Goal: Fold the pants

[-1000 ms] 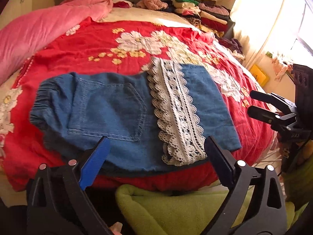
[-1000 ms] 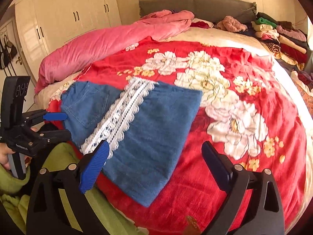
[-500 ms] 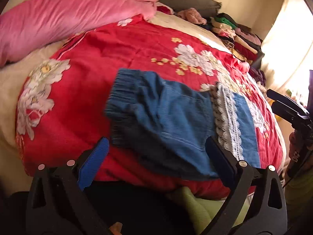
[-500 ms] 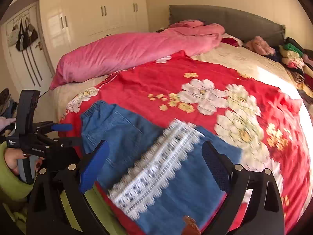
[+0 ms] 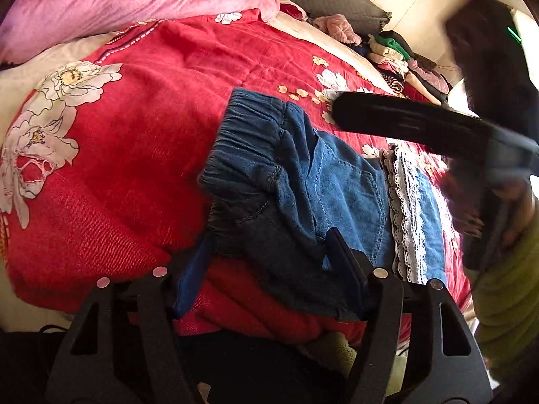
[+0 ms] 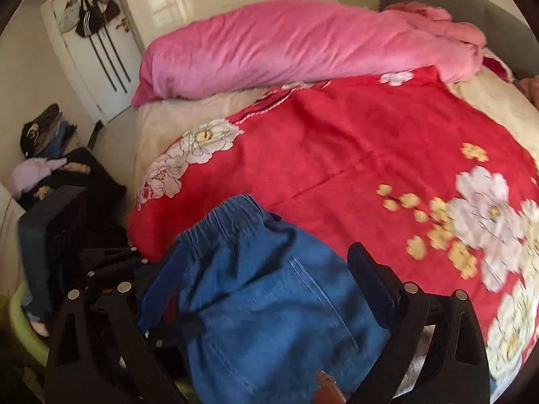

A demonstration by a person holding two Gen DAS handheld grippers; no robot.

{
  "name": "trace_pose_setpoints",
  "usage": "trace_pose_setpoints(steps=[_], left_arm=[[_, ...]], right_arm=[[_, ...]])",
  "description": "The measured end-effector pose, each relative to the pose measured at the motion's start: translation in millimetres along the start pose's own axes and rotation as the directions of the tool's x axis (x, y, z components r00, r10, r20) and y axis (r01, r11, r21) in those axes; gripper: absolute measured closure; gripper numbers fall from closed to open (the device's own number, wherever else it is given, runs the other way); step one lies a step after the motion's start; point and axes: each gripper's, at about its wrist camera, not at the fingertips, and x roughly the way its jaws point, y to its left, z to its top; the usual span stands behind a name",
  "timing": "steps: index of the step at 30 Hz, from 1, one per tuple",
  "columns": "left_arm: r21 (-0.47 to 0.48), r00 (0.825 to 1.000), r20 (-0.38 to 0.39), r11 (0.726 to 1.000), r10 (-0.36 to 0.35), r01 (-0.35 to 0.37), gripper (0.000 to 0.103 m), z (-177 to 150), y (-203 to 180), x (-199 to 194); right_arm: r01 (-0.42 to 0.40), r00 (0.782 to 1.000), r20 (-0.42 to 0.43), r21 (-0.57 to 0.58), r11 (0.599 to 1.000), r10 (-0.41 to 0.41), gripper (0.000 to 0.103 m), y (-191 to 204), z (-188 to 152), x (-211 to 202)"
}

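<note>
Folded blue denim pants (image 5: pixel 303 185) with an elastic waistband, a back pocket and a white lace band (image 5: pixel 404 208) lie at the near edge of the red floral blanket (image 5: pixel 134 134). My left gripper (image 5: pixel 269 235) is at the near waistband corner. Its jaws are closing with bunched denim between them, and a gap still shows at the pads. My right gripper (image 6: pixel 259 262) stands open low over the pants (image 6: pixel 256 303), the waistband just ahead of it. One blurred black finger of my right gripper (image 5: pixel 404 124) crosses above the pants in the left wrist view.
A rolled pink duvet (image 6: pixel 286 50) lies along the far side of the bed. Stacked folded clothes (image 5: pixel 397 54) sit at the far right by the grey headboard. Left of the bed are a clothes pile (image 6: pixel 50 175) and a door hung with bags (image 6: pixel 91 17). A green sleeve (image 5: pixel 505 286) shows at the right.
Both views swung left from the lace end toward the waistband. My left jaws narrowed around the near waistband corner. My right gripper crossed over the pants and entered the left wrist view.
</note>
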Motion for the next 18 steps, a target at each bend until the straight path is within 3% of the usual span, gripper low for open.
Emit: trace_pose_setpoints(steps=[5, 7, 8, 10, 12, 15, 18], left_arm=[[0.001, 1.000, 0.008, 1.000, -0.018, 0.018, 0.043, -1.2, 2.3, -0.7], [0.000, 1.000, 0.010, 1.000, -0.025, 0.025, 0.043, -1.6, 3.0, -2.4], [0.001, 0.999, 0.013, 1.000, -0.029, 0.029, 0.043, -1.8, 2.9, -3.5], [-0.001, 0.999, 0.018, 0.999, -0.045, 0.045, 0.041, -2.4, 1.9, -6.1], [-0.009, 0.997, 0.026, 0.998, -0.069, 0.069, 0.035, -2.8, 1.5, -10.3], [0.011, 0.994, 0.043, 0.995, -0.100, 0.099, 0.025, -2.4, -4.9, -17.0], [0.060, 0.993, 0.045, 0.992, -0.110, 0.107, 0.025, -3.6, -19.8, -18.7]], right_arm=[[-0.050, 0.994, -0.103, -0.028, 0.998, 0.047, 0.010, 6.9, 12.0, 48.7], [-0.113, 0.985, -0.133, -0.021, 0.993, 0.109, 0.047, 7.6, 10.6, 59.7], [-0.112, 0.986, -0.126, -0.018, 0.994, 0.108, 0.048, 6.6, 9.5, 59.7], [-0.129, 0.988, -0.087, -0.001, 0.992, 0.129, 0.063, 3.0, 5.8, 50.4], [-0.159, 0.986, -0.038, 0.021, 0.987, 0.160, 0.069, -2.5, 0.5, 33.1], [-0.188, 0.981, 0.052, 0.048, 0.981, 0.185, 0.074, -10.7, -11.5, -3.8], [-0.202, 0.971, 0.140, 0.064, 0.977, 0.192, 0.077, -20.3, -28.9, -46.4]])
